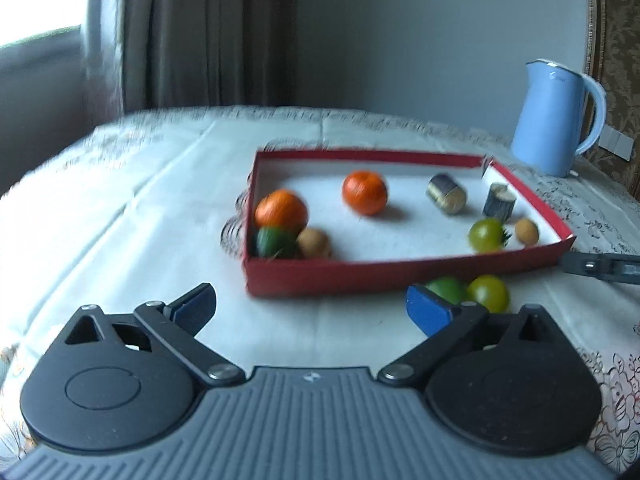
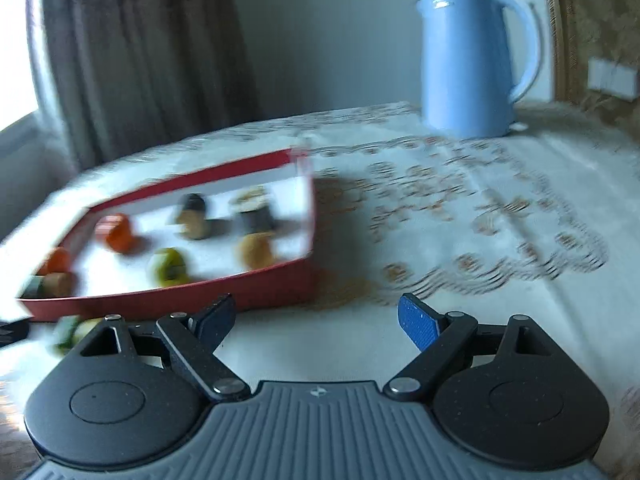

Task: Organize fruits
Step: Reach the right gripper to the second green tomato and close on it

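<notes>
Fruits lie mostly inside the red box (image 1: 400, 272) on the counter (image 1: 120, 208): two oranges (image 1: 365, 193), one at the near left corner and one mid-box, a dark green fruit (image 1: 274, 242) touching a brown one (image 1: 314, 243) in that same corner, and a yellow-green fruit (image 1: 486, 235) beside a small tan one (image 1: 526, 231) at the right. Two cut stem pieces (image 1: 447, 194) sit toward the far right. Outside the box, against its near wall, we see a lime (image 1: 447, 289) touching a second yellow-green fruit (image 1: 489, 293). Our left gripper (image 1: 308, 308) has its fingers spread wide with nothing between them; our right gripper (image 2: 316, 320) likewise stands apart and bare. A blue kettle (image 1: 554, 120) stands behind the box.
</notes>
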Demonstrator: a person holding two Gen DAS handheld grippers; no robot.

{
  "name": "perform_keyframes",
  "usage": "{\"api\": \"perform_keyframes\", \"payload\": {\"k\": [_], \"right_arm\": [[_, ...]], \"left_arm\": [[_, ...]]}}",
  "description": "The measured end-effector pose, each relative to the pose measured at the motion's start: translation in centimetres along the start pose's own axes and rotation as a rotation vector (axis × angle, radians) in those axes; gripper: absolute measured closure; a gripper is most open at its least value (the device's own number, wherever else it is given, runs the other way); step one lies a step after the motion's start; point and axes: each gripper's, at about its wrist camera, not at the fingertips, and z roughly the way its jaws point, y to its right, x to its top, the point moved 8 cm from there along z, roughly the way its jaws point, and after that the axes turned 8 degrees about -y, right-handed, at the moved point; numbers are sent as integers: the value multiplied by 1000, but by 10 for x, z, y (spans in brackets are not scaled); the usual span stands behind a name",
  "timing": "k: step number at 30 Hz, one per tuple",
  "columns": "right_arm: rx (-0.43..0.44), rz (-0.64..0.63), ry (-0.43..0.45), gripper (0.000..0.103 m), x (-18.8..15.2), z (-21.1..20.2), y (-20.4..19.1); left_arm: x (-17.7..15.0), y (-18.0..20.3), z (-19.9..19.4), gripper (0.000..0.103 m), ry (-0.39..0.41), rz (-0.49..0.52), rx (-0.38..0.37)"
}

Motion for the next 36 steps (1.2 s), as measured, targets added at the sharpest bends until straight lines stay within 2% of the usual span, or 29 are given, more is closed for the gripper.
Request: {"api": "perform_keyframes", "payload": {"k": [3,6,8,13,18,23,29,31,36], "right_arm": [[59,-25,32,14,-8,-17,-19],[107,-102,38,14,-16,-26,-47],[118,-143,40,14,-19,-29,-64],[118,-231,20,27,-22,-19,-97],[139,-251,-20,32,-24,-7,-110],[138,-266,-38,45,-26,1,-120],[128,-307,0,45,-22,2,-131],[137,-301,-12,55,-23,1,-129],[144,-277,-27,59,-27,2,-123]], "left_arm": [[-7,-8,7,2,-27,-17,6],[-11,-17,17,1,-61,-42,18],[-10,-20,16,0,-50,-57,7],[-11,-24,16,0,-47,-83,-2],[-11,-22,17,0,-52,-67,12],[-11,-22,18,0,-52,-68,11],[-11,-21,18,0,-55,-62,17],[-11,-20,19,0,-54,-65,15],[-11,-21,19,0,-54,-64,16]]}}
